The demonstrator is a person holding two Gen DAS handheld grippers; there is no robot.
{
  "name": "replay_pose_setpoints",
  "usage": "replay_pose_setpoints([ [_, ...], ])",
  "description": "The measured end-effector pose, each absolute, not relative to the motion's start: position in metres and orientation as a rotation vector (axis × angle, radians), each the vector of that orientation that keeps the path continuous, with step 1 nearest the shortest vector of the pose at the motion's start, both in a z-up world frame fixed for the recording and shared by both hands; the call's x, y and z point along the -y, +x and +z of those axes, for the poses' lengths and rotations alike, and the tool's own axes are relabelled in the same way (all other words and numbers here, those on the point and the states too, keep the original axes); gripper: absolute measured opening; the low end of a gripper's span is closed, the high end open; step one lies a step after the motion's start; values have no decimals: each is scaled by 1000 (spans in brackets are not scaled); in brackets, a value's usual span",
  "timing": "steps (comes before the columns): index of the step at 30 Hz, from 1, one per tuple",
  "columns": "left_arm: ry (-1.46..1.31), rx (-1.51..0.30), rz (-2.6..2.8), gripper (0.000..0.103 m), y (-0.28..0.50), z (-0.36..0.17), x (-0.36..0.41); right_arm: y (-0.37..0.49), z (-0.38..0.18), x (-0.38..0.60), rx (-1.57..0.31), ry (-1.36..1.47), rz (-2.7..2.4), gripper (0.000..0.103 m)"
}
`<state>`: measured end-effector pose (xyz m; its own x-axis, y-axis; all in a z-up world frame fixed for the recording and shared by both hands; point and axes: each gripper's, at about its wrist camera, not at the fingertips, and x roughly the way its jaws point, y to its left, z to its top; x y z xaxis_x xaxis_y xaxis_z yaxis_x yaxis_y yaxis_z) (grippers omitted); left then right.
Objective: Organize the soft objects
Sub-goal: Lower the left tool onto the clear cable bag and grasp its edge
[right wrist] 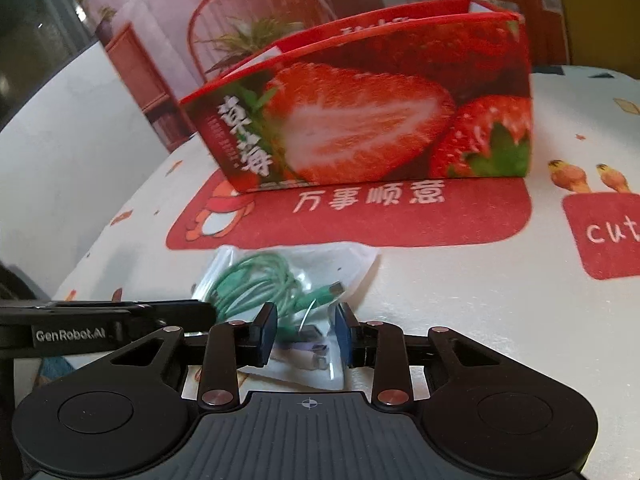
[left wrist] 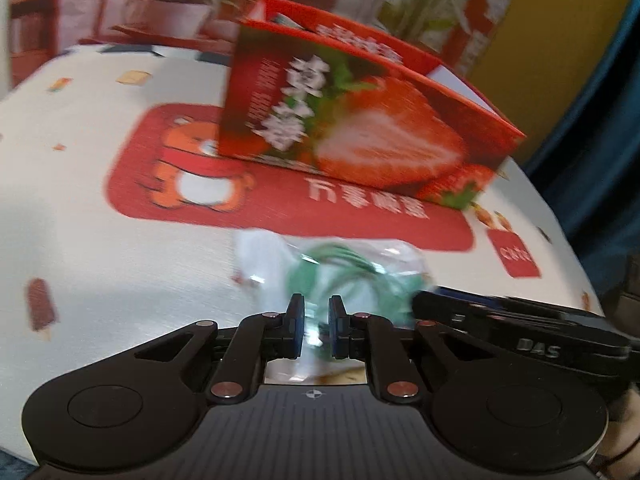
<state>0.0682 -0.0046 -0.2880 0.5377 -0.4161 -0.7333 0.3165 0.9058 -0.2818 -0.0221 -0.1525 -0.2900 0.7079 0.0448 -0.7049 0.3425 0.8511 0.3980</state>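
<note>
A: Item one, left side: left claw. State?
B: Nearly closed, narrow gap only, clear film of the bag between the pads; appears pinched on the near edge of the bag. Picture blurred, so contact judged, not certain.

A: Item two, centre: the task's thing.
B: Clear plastic bag holding a coiled green USB cable and small adapters near the bottom. Lying flat on the tabletop, on a printed cloth, just in front of the red patch with the cartoon tiger and white characters. Strawberry box behind it, open-topped, apart from the bag.

A: Handling?
B: Light, limp, slippery film; cable springy, loose inside, likely to slide toward the low end when lifted. Not fragile. Best hold: bag edges, one at each side, not the cable bulge.

A: Item three, right side: right claw.
B: Partly closed, wider than the left, straddling the near end of the bag. Film and adapters between the pads; firm pressing cannot be told.

A: Remaining?
B: Lift and transfer to the box probably next; sag in the middle probable.
</note>
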Motion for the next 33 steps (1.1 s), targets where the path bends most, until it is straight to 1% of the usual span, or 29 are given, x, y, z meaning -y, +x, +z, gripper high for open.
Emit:
replay_pose_setpoints([
  [7, -84, -933, -370, 16, 74, -290, -1, -23, -295, 151, -804, 522, -180, 30],
  [10, -78, -962, -373, 20, 78, -295, 2, -25, -296, 151, -811, 523, -179, 30],
  [13, -87, -955, -360, 21, 79, -299, -1, -25, -297, 150, -810, 518, -177, 30],
  [16, -152, -962, -351, 21, 84, -302, -4, -26, -297, 151, -806, 522, -177, 30],
  [22, -211, -973, -375, 15, 87, -304, -5, -27, -298, 153, -803, 541, -180, 29],
  [33, -256, -981, -408, 15, 86, -308, -5, -28, -298, 155, -794, 572, -181, 29],
])
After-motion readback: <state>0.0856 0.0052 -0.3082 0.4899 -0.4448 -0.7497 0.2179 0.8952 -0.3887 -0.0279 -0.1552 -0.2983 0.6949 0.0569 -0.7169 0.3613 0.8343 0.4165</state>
